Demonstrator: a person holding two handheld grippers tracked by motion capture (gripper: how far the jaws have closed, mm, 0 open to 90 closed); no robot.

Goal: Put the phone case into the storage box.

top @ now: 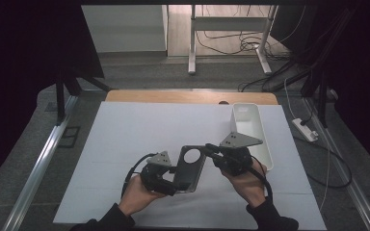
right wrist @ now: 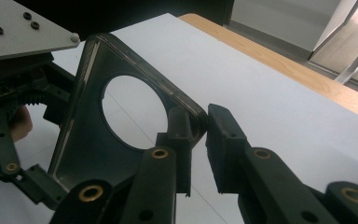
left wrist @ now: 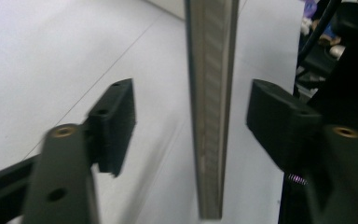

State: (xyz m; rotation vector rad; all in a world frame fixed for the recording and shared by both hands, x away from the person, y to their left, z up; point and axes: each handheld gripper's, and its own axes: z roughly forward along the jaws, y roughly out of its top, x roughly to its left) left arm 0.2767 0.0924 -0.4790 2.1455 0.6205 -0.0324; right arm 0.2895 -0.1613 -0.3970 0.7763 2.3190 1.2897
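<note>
A dark, see-through phone case (top: 191, 168) with a round camera hole is held upright above the white table sheet, between both hands. My right gripper (top: 208, 150) pinches the case's upper corner; in the right gripper view its jaws (right wrist: 199, 140) press on the rim of the case (right wrist: 88, 154). My left gripper (top: 173, 180) is at the case's lower left side. In the left gripper view its jaws (left wrist: 193, 107) stand apart, with the thin edge of the case (left wrist: 212, 93) between them, touching neither pad.
A white oblong bin (top: 250, 132) stands at the right of the white sheet (top: 125, 144), just behind my right hand. The wooden table edge (top: 173, 96) runs along the back. A power strip (top: 304, 129) and cables lie on the floor to the right.
</note>
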